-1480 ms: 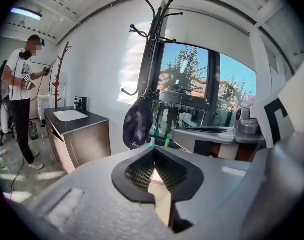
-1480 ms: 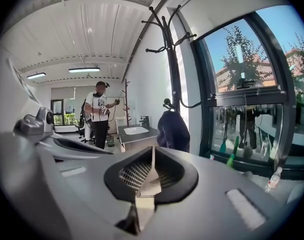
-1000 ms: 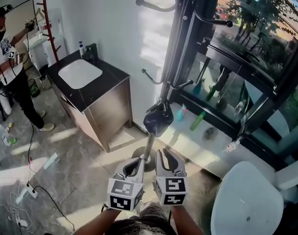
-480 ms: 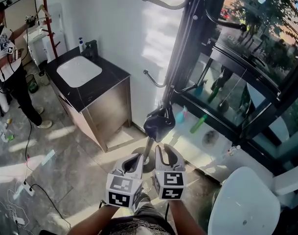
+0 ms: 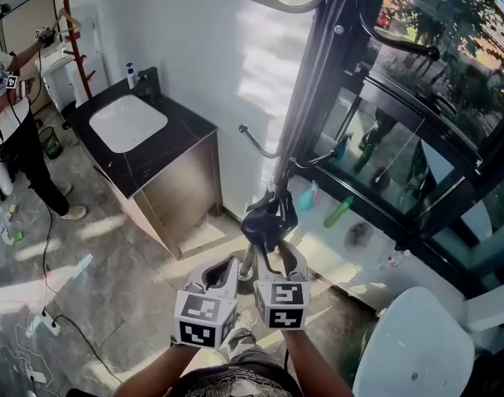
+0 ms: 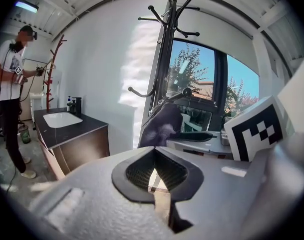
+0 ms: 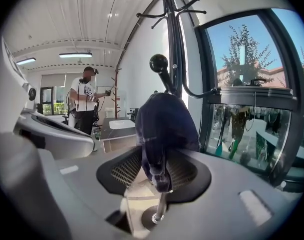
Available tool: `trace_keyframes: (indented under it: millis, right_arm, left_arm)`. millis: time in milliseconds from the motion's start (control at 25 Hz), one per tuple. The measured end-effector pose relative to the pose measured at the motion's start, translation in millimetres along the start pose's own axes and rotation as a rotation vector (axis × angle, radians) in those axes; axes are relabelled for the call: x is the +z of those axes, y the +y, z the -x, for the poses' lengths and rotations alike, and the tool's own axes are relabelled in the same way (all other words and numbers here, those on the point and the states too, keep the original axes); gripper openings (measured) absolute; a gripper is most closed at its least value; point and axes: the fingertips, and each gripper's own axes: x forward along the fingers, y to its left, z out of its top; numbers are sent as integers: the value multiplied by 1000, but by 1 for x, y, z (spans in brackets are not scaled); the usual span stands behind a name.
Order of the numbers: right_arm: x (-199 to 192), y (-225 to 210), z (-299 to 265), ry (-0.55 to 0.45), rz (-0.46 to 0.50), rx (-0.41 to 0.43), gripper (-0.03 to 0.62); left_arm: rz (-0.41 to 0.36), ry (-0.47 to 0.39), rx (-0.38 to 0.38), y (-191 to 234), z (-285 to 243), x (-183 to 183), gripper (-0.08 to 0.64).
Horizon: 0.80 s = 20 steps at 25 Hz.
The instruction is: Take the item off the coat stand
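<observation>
A second ago both grippers hung below the dark navy cloth item (image 5: 264, 213), well clear of it. Since then the right gripper (image 5: 278, 259) has come up until the item's lower end sits between its fingers. The right gripper view shows the ribbed pads (image 7: 123, 170) lying against the cloth on both sides, so the jaws read as closed on the fabric rather than standing free around it. The item is still on the tall black metal coat stand (image 5: 318, 81). It hangs off a low arm close to the pole, directly above the right fingertips, and a ball-tipped black hook (image 7: 158, 62) rises just beyond the cloth. The left gripper (image 5: 231, 265) has followed upward but stays just beside its partner. Its fingertips are pressed together with nothing between them, and the item shows ahead of them and slightly to the right in the left gripper view. By my reading the grasp is now made and the removal has not begun. The cloth probably has to be raised away from the fingers' present level to clear the upturned hook tip before it can be drawn off, since a straight downward tug would likely only snag it or rock the stand.
</observation>
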Motion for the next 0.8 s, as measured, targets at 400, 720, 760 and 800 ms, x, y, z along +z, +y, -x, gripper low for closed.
trace_keyframes:
  millis: [400,720,760,800]
  right_arm:
    - [3,-15,-29,17,-24,-45,66]
    - [6,-13,-15,-12,15,-57,21]
    - [9,-14,-12,-17,18,-67,21]
    - [10,-14,-9,-21,22,-74,20]
  left_arm:
    - [19,17,21,22,-18,1,5]
    - [17,20,11,21,-17,-1,5]
    - [16,19,8,20,-16,-1,5]
    - [16,19,5,18,-16,-2,5]
